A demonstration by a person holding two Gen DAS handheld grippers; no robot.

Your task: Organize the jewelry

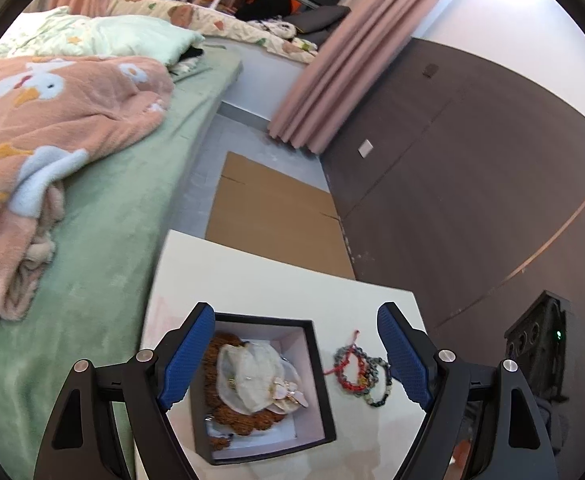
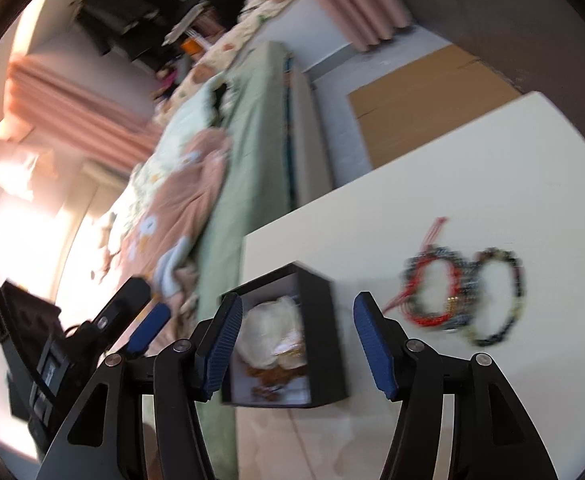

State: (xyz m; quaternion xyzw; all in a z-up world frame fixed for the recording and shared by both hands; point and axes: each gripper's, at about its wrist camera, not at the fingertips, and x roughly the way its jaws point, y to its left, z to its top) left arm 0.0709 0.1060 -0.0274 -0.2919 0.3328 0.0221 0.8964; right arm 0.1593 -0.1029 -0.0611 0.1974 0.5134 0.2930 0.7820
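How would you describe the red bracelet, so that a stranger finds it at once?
Look at the white table beside the green bed. Right of the black box lies a small heap of bracelets. The red bracelet has loose red cords pointing away; its neighbours are dark beaded loops.

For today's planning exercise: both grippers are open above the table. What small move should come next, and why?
Probably lower the right gripper onto the beaded bracelets and close: they lie loose on the white table beside the black box, which already holds jewelry.
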